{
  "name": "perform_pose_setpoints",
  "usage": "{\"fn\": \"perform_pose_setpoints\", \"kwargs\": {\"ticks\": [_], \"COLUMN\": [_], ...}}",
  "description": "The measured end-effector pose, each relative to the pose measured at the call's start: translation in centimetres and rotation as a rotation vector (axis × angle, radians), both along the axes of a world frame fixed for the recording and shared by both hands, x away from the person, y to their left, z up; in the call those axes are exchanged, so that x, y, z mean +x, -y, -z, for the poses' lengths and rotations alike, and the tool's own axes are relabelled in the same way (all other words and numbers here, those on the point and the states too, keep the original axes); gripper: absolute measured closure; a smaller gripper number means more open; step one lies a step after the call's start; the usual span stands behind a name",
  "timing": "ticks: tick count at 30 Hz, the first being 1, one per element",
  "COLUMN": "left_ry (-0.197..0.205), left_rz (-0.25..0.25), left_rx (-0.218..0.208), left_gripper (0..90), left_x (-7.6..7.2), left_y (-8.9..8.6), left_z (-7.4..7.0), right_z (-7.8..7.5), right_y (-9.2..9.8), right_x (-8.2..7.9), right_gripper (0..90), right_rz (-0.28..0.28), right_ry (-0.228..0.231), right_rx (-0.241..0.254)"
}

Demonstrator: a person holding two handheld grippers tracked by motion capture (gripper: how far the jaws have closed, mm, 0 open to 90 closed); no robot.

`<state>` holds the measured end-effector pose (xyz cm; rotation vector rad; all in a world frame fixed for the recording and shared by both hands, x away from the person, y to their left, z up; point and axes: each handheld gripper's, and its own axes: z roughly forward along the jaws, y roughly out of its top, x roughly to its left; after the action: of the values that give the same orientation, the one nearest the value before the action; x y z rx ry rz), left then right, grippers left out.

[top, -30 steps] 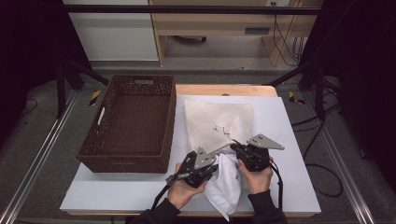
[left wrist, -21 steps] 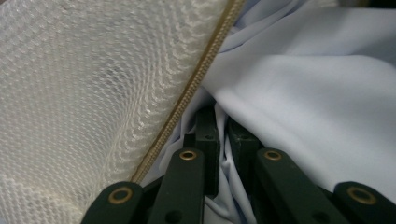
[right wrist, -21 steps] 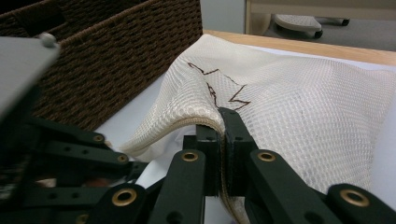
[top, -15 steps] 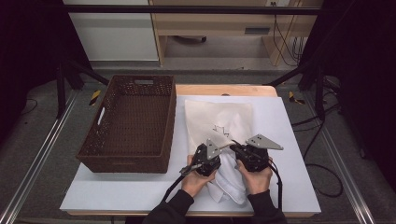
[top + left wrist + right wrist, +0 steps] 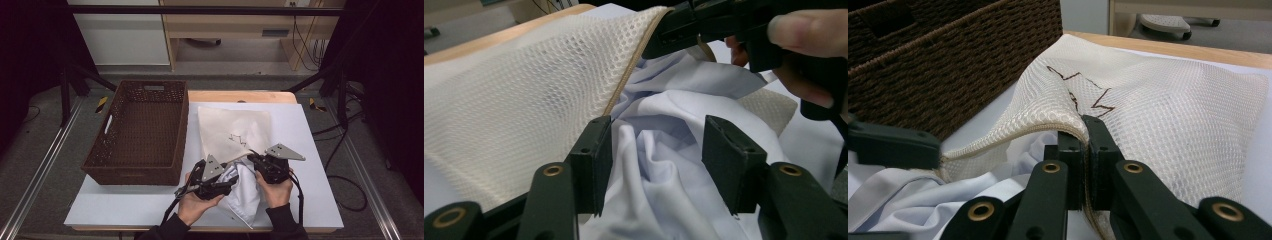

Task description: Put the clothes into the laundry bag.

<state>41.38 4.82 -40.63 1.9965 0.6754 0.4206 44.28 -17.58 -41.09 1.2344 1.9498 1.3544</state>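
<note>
High view: mesh laundry bag [image 5: 234, 136] lies flat on the white bench [image 5: 310, 140], its open mouth at the near end. Pale blue garment [image 5: 242, 192] sits partly inside that mouth, the rest spilling onto the bench toward the person. Left claw [image 5: 231, 182] is at the garment just below the bag's mouth; right claw [image 5: 251, 159] is at the bag's rim. Brown wicker basket [image 5: 140, 132] stands to the left of the bag, close beside it.

Left gripper view: left claw [image 5: 656, 150] is spread, jaws have just been opening. Garment [image 5: 664, 165] folds lie between the pads but the pads aren't pressing on them. Bag [image 5: 524, 95] edge runs up past the left pad, lifted over the cloth. The right claw [image 5: 669, 32] holds the bag's rim at the top.

Right gripper view: right claw [image 5: 1084, 150] is pressed together, pinching the bag's [image 5: 1158, 105] hemmed rim and holding it raised. Garment [image 5: 938, 200] lies under the lifted edge at lower left. Basket [image 5: 948, 55] wall behind.
</note>
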Motion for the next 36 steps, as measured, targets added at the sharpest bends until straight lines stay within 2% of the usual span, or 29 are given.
{"fn": "perform_pose_setpoints", "kwargs": {"ticks": [3, 6, 9, 11, 17, 22, 24, 28, 31, 36], "left_ry": [-0.017, -0.046, -0.076, -0.106, -0.152, -0.161, -0.134, -0.106, -0.099, -0.117], "left_rz": [-0.006, -0.008, -0.007, -0.013, -0.032, -0.075, -0.097, -0.122, -0.120, -0.095], "left_rx": [0.010, 0.042, 0.072, 0.072, 0.144, 0.182, 0.229, 0.282, 0.286, 0.229], "left_gripper": [40.8, 37.6, 35.1, 32.5, 30.0, 44.2, 51.7, 66.4, 73.8, 78.4], "left_x": [-0.3, -0.9, -1.4, -1.3, -0.7, -0.3, -0.4, -0.5, -0.6, -0.4], "left_y": [-1.2, -2.3, -3.2, -3.5, -2.4, -2.1, -1.9, -1.8, -1.9, -2.7], "left_z": [-0.5, -0.1, 0.9, 1.6, 4.7, 5.6, 5.6, 5.8, 5.6, 4.5], "right_z": [0.0, 0.0, 0.1, 0.1, 0.2, 0.2, 0.3, 0.3, 0.2, 0.2], "right_y": [0.0, 0.1, 0.0, 0.0, -0.2, -0.2, -0.3, -0.4, -0.3, -0.2], "right_x": [0.0, 0.0, 0.1, 0.1, 0.1, 0.1, 0.1, 0.1, 0.1, 0.1], "right_gripper": [87.6, 87.7, 87.6, 87.6, 87.6, 87.6, 87.6, 87.6, 87.6, 87.6], "right_rz": [-0.001, 0.001, -0.003, -0.004, -0.010, -0.011, -0.015, -0.013, -0.013, -0.009], "right_ry": [-0.002, -0.002, -0.005, -0.007, -0.010, -0.010, -0.013, -0.011, -0.011, -0.009], "right_rx": [0.001, 0.000, 0.005, 0.003, -0.004, -0.006, -0.006, -0.010, -0.007, -0.003]}}
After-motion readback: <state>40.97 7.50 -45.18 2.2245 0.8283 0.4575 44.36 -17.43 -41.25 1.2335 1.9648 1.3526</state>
